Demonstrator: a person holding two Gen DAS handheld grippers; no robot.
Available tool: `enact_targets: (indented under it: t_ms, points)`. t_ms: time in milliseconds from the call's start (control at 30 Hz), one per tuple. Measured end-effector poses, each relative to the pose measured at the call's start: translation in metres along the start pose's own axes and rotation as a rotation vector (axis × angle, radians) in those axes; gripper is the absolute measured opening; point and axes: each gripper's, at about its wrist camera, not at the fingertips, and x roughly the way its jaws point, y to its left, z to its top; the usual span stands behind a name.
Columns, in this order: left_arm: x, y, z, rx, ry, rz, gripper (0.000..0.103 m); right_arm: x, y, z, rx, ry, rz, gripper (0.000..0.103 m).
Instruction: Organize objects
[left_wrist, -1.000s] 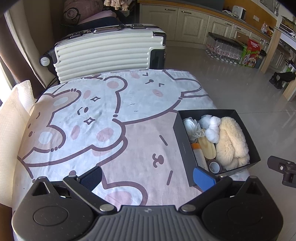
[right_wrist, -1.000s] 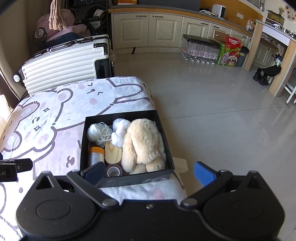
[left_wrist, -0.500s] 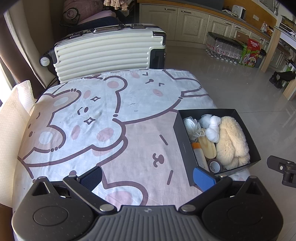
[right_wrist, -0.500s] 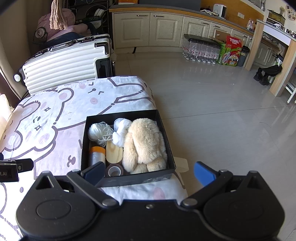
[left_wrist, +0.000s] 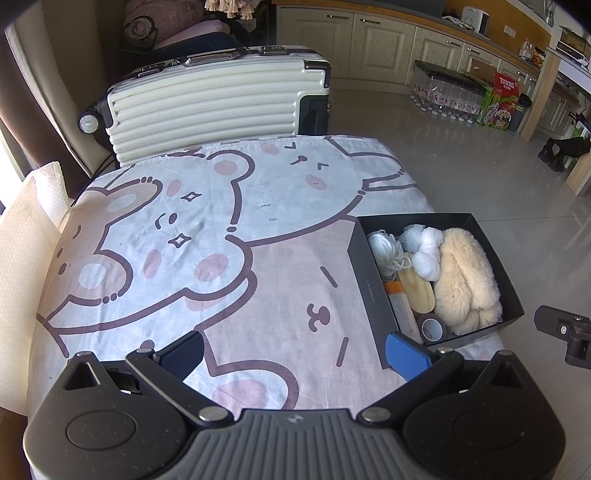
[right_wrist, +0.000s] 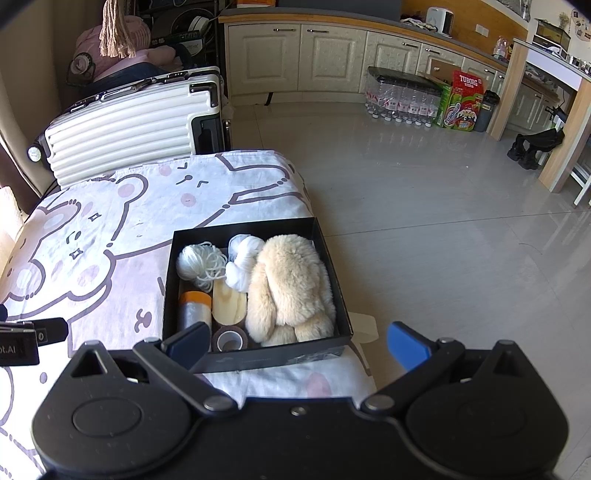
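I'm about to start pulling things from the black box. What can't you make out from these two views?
- Box floor under the plush toy: hidden by it, both views.
- Clear orange-capped bottle: contents unreadable; lower end behind a fingertip in the right wrist view.
- Black box: near corner behind a blue fingertip in the left wrist view.

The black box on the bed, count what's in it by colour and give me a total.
White: 2, the string ball and the cotton bundle.
Cream: 1, the plush toy.
Pale wood: 1, the oval wooden piece.
Clear with orange cap: 1, the plastic roll.
Brown: 1, the tape roll.
Total: 6 in the black box.
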Motion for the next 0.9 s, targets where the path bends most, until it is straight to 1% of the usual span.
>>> enact_targets:
  t_ms: [900]
  points:
    - [0.0023,-0.0015,0.0010,0.016,0.008,0.004,0.103,0.0010,0.0014,0.0000,-0.004,0.003,0.001,0.103]
